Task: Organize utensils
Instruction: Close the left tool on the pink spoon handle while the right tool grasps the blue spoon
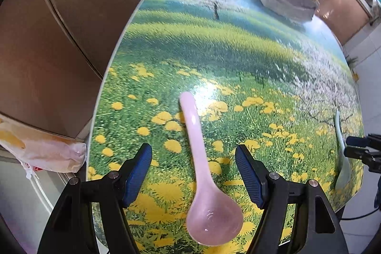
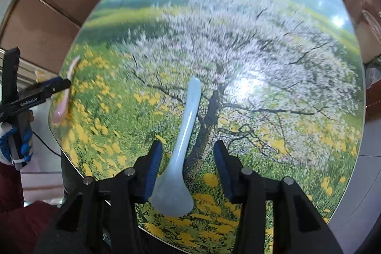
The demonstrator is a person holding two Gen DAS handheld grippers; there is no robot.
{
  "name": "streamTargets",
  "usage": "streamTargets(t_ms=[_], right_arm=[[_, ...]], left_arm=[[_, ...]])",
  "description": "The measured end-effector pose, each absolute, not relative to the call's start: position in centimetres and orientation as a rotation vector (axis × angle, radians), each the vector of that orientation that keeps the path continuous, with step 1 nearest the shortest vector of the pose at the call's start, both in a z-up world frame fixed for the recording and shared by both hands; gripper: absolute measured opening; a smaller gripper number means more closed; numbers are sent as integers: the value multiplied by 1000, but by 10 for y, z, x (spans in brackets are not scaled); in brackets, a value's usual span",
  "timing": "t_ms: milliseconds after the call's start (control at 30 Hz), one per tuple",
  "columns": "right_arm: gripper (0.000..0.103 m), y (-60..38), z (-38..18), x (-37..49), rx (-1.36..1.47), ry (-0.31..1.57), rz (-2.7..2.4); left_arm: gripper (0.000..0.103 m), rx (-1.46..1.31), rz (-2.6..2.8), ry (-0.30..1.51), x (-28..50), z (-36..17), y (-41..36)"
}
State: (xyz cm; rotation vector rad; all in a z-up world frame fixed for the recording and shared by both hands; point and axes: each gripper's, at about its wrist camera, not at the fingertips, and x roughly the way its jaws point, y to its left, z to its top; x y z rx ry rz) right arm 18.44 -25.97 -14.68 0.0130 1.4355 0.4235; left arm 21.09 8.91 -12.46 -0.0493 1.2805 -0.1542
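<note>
on the left side, the left tool (image 1: 193, 173) hangs spread wide above the pink spoon (image 1: 207, 182), which lies flat on the tabletop (image 1: 214, 44) near its front edge, bowl toward the camera and handle pointing away. the spoon's neck sits between the two fingers with a clear gap on each side, so nothing is clamped yet. to do this pick well, i would lower until the pads flank the narrow handle just above the bowl, centre it, and only then close; the spoon looks smooth and glossy, so a bite on the rounded bowl would likely slip.

further right, the pale blue spoon (image 2: 181, 158) lies in the same manner on the printed tree trunk, bowl near, handle away. the right tool (image 2: 188, 166) is released around it too, though less evenly: the left finger seems just beside or touching the neck, the right finger stands apart. i would shift a little so the handle is centred before closing, or the spoon may skid sideways on the shiny surface.

at the far end of the tabletop stands a grey holder (image 1: 285, 1) with yellow sticks, perhaps chopsticks, rising behind it; it is blurred, and i judge it the likely place for both spoons. each should be lifted level and well clear before carrying.
</note>
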Motion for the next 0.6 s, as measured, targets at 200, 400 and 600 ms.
streamTargets(t_ms=[200, 400, 600], right_arm=[[32, -239, -151, 194, -111, 1506, 434], [20, -216, -154, 195, -217, 1541, 450], [17, -199, -158, 200, -262, 1575, 470]], left_arm=[[62, 8, -181, 1318, 221, -128, 79], [52, 71, -188, 1328, 230, -128, 70], [37, 133, -187, 1322, 233, -126, 54]])
